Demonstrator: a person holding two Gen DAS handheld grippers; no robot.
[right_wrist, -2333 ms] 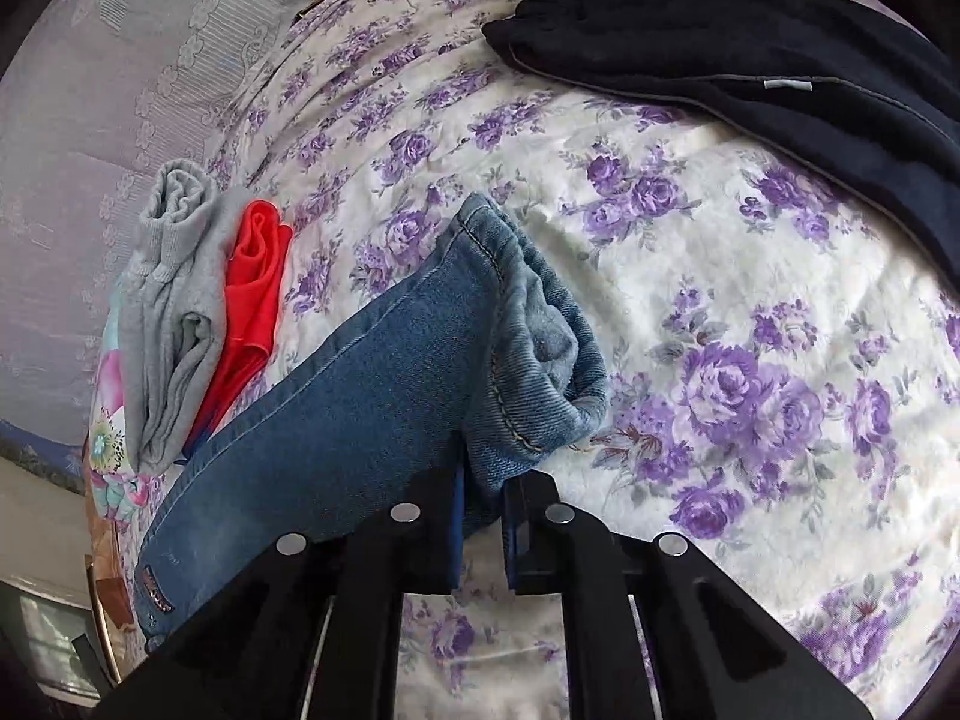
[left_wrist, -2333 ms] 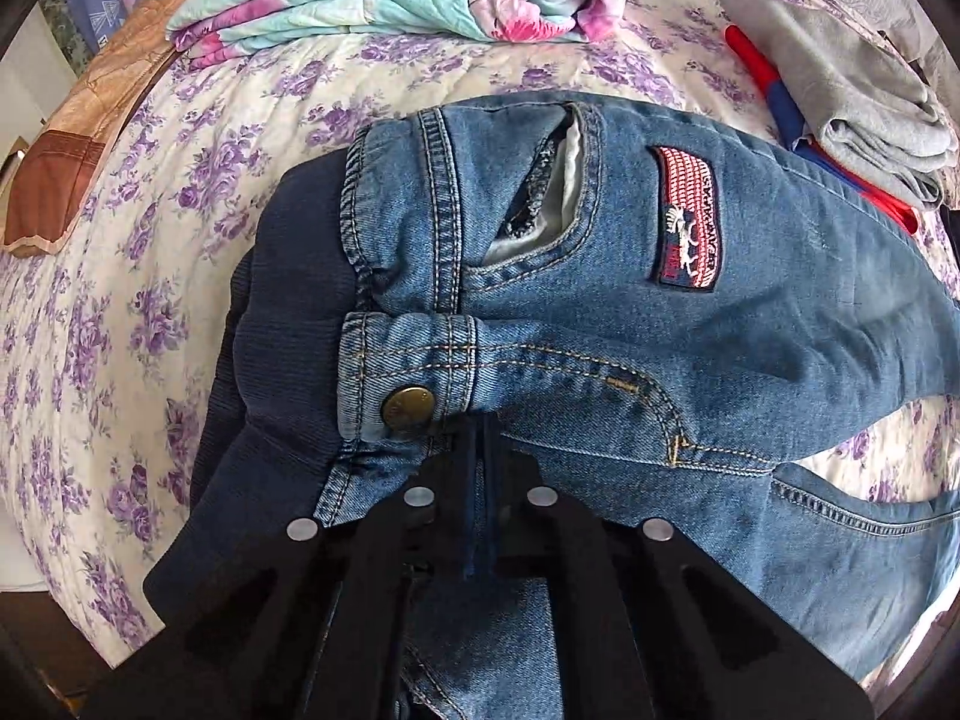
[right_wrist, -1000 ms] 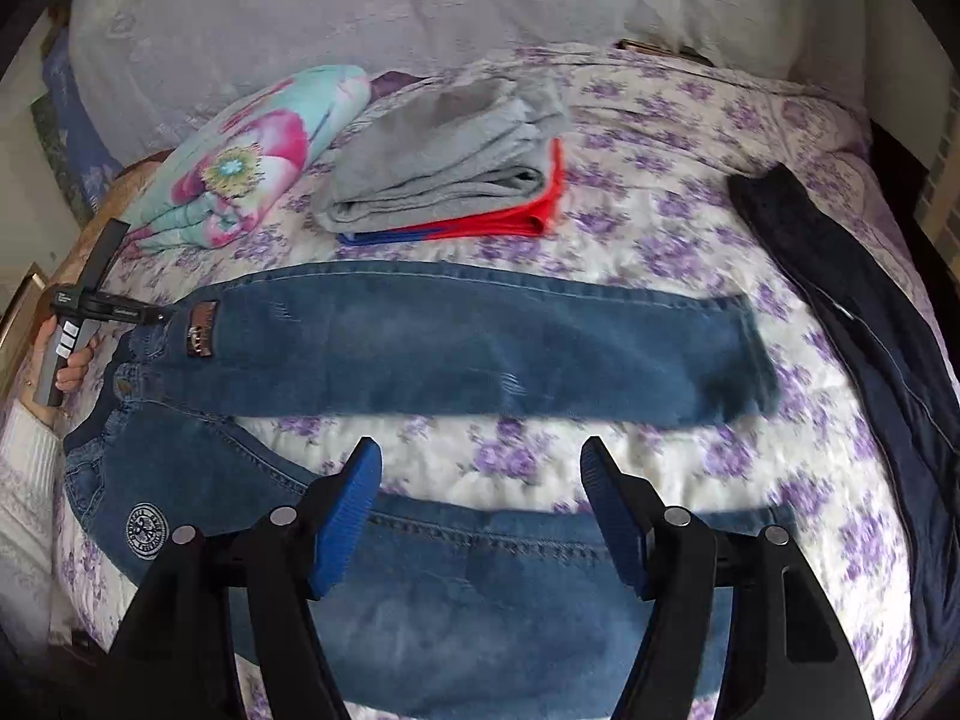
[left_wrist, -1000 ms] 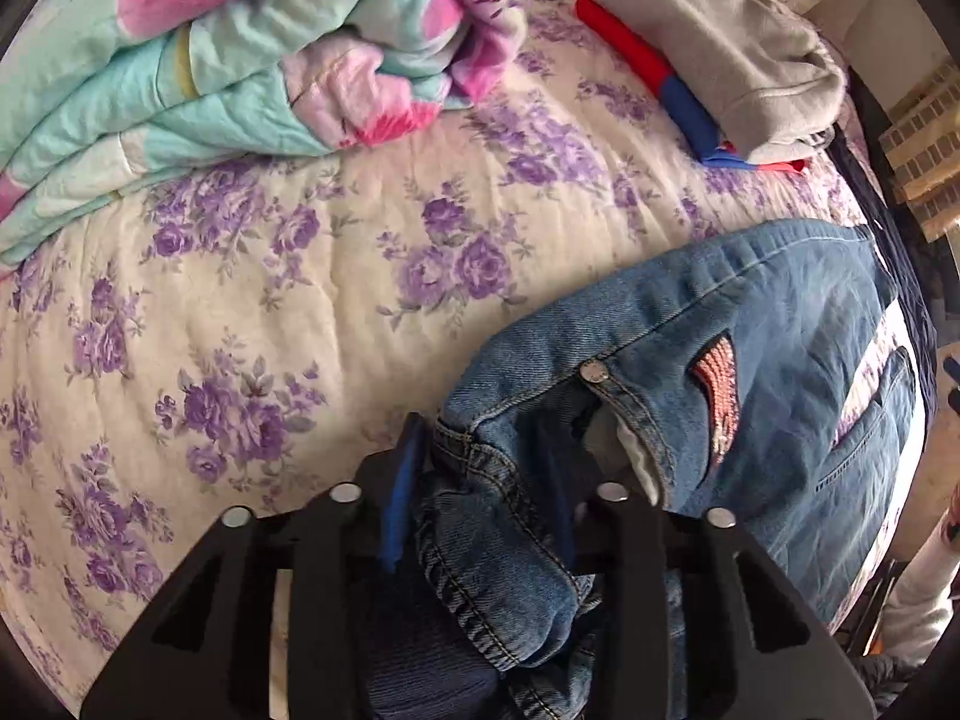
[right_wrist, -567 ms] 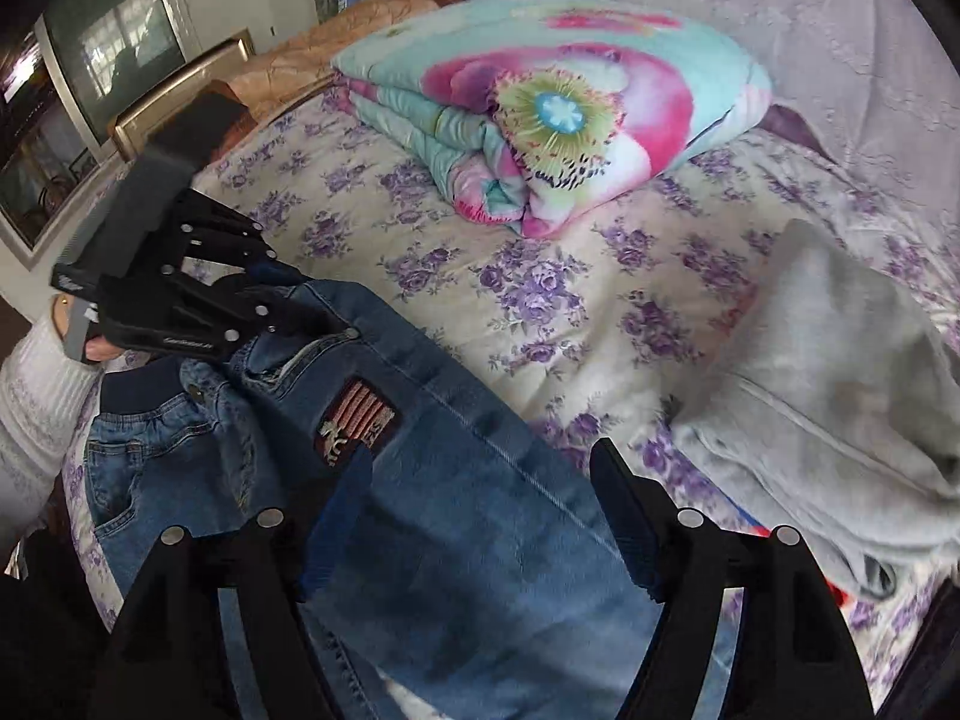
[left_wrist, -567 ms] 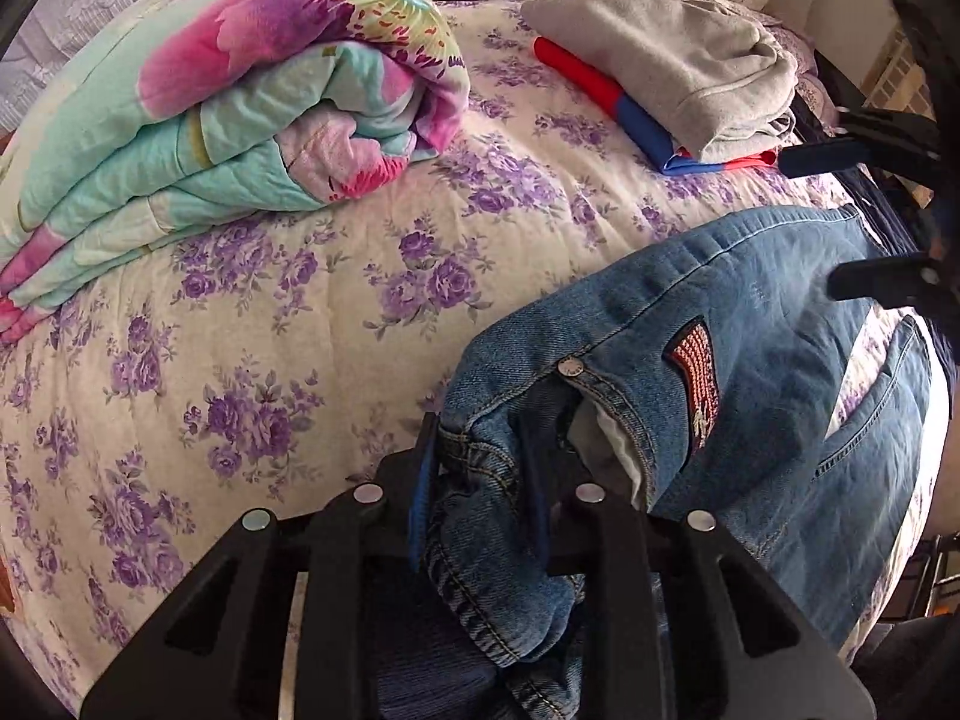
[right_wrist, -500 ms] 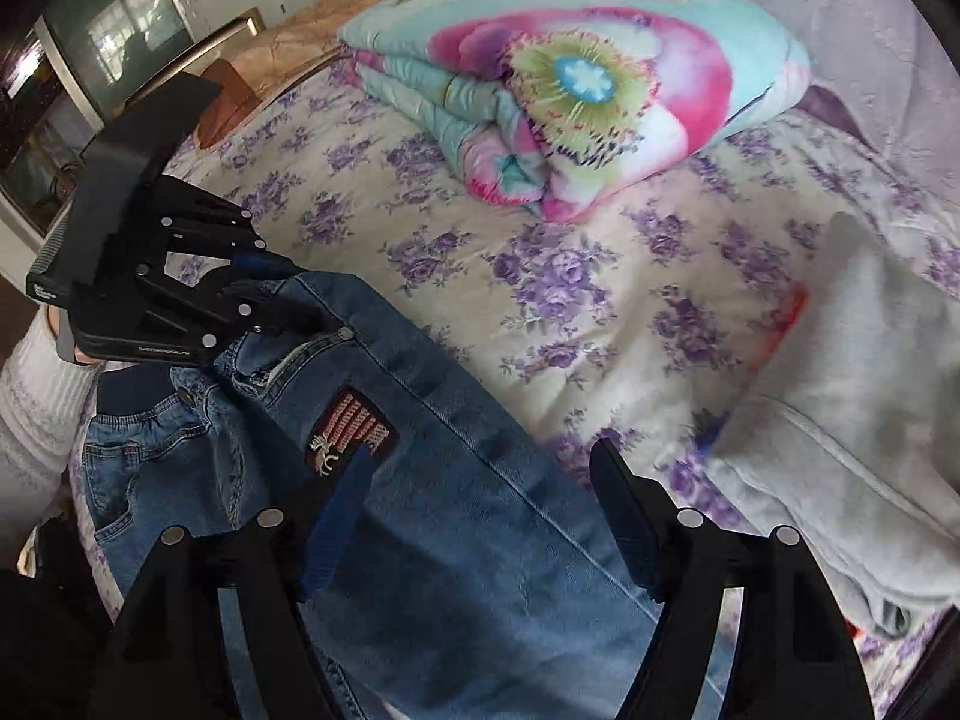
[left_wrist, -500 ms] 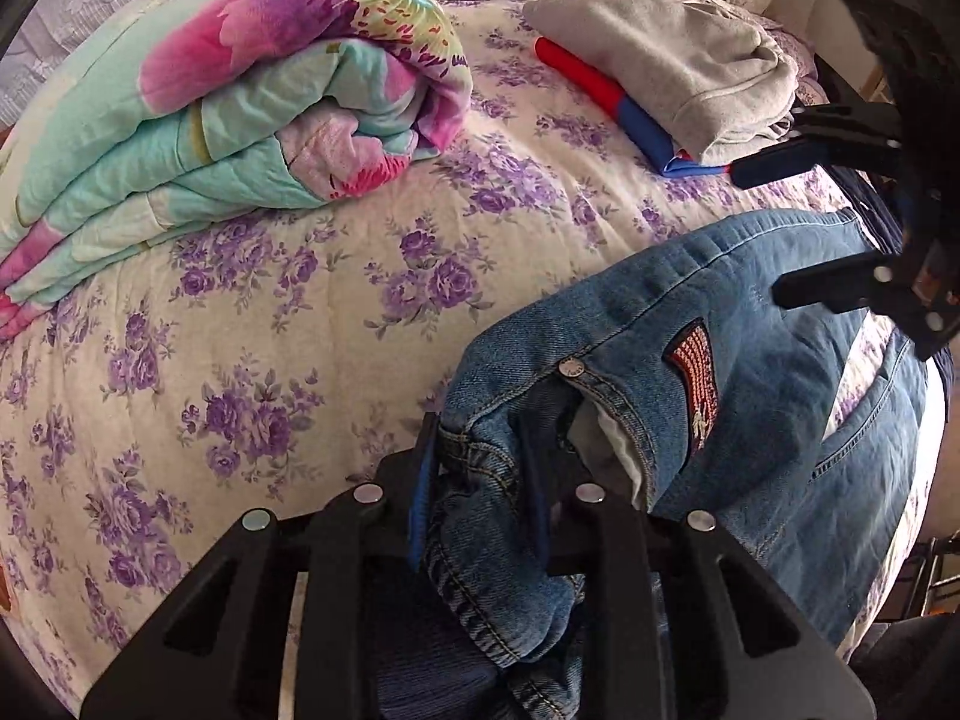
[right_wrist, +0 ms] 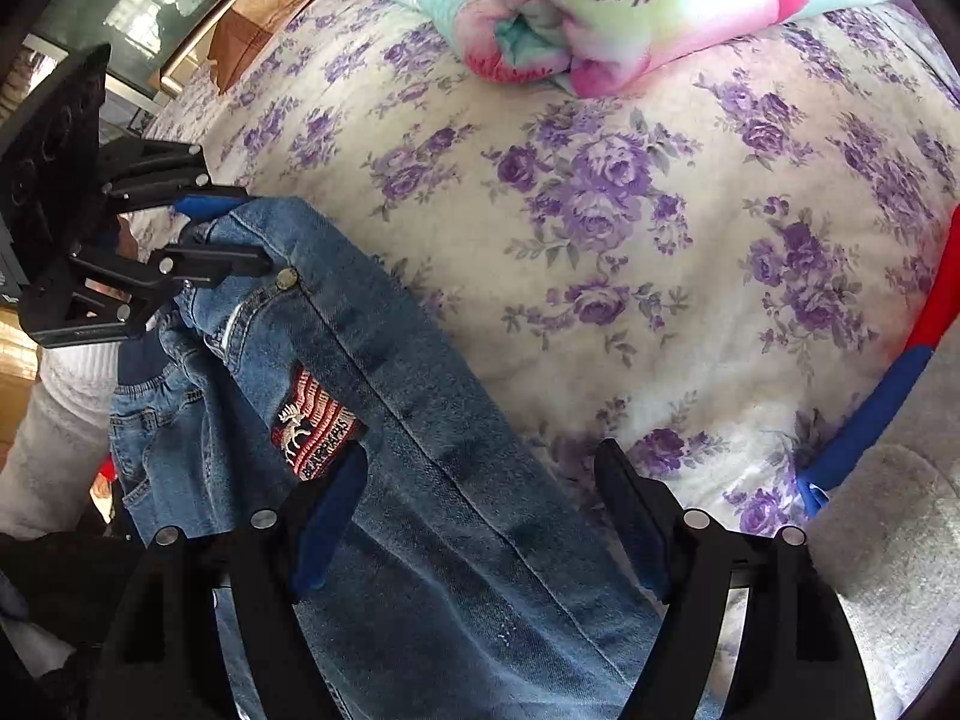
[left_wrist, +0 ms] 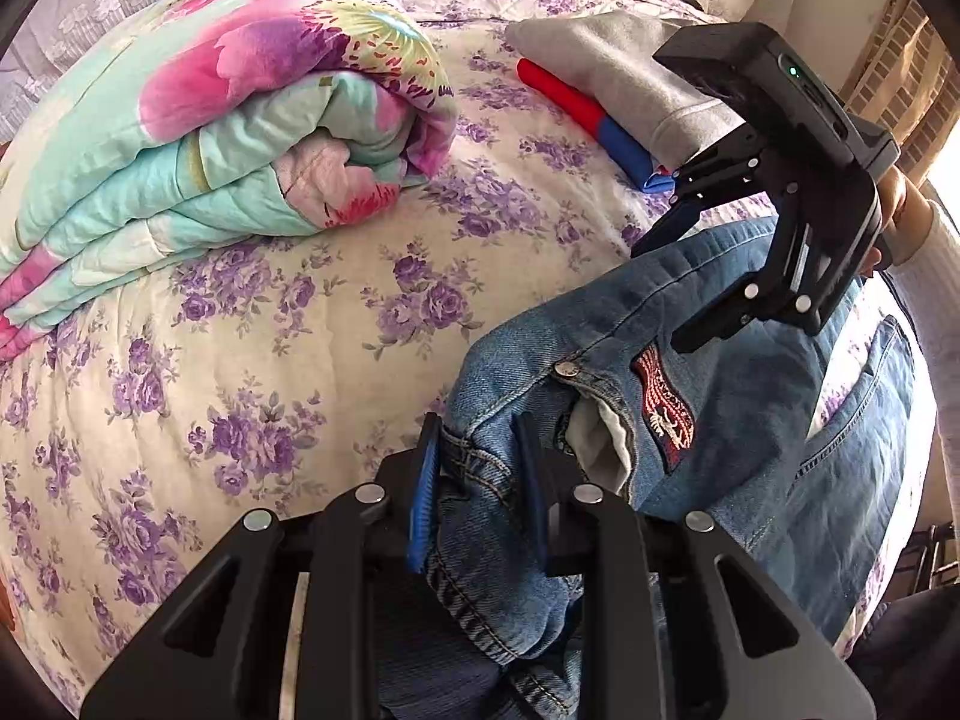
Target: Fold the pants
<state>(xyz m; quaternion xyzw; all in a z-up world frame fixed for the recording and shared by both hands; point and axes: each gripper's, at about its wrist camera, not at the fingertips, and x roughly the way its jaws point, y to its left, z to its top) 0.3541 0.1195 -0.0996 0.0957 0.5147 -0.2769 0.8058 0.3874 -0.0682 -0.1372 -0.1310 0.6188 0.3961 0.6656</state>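
Observation:
Blue jeans [left_wrist: 750, 396] with a red patch [left_wrist: 666, 414] lie on a floral bedspread. My left gripper [left_wrist: 477, 456] is shut on the bunched waistband of the jeans near a metal button [left_wrist: 565, 368]. My right gripper [right_wrist: 480, 474] is wide open, its jaws straddling the upper leg of the jeans [right_wrist: 432, 480] just past the red patch [right_wrist: 315, 429]. The right gripper also shows in the left wrist view [left_wrist: 672, 276], hovering over the jeans. The left gripper shows in the right wrist view [right_wrist: 234, 234].
A folded floral quilt [left_wrist: 210, 96] lies at the back left. A stack of grey, red and blue folded clothes [left_wrist: 630, 78] sits at the back right. The bedspread [left_wrist: 270, 330] lies between them. The clothes stack [right_wrist: 888, 420] is close to my right finger.
My right gripper has moved in toward the waist end of the jeans and lowered over the leg, still open. My left gripper keeps its hold on the waistband, hardly moved.

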